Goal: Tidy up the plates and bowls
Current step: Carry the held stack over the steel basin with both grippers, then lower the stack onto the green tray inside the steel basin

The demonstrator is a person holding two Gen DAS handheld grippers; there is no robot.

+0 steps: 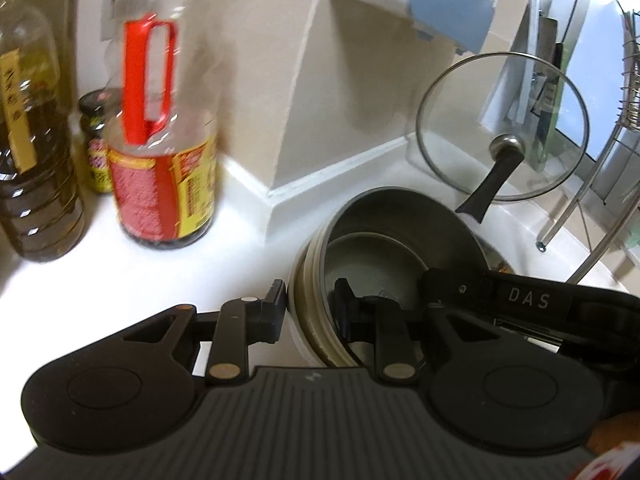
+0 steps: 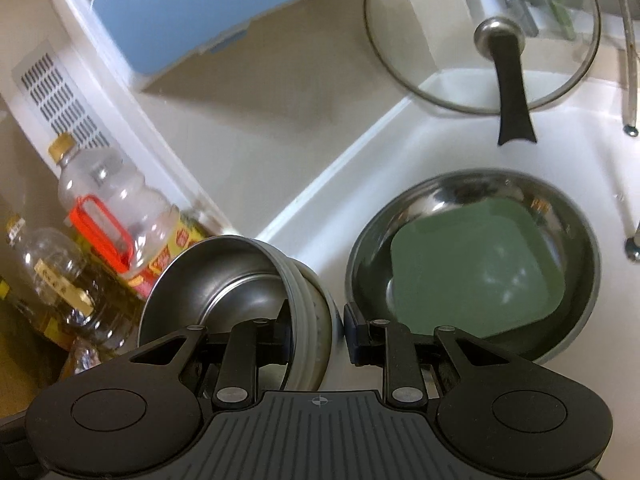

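A stack of nested steel bowls (image 1: 400, 220) with pale ribbed outer walls hangs tilted just above the white counter (image 1: 224, 248). My left gripper (image 1: 310, 304) is shut on the stack's near-left rim, one finger outside the wall and one inside. In the right wrist view the same bowl stack (image 2: 224, 280) sits lower left. My right gripper (image 2: 318, 330) is shut on its right wall, again with a finger on each side. The right gripper's black body (image 1: 528, 300), lettered DAS, shows at the right of the left wrist view.
A wide steel dish (image 2: 568, 216) holding a green square plate (image 2: 476, 264) lies on the counter right of the stack. A glass lid (image 2: 480, 36) leans on the back wall. Oil bottles (image 1: 164, 140) and a jar (image 1: 96, 144) stand left. Rack legs (image 1: 580, 216) rise at right.
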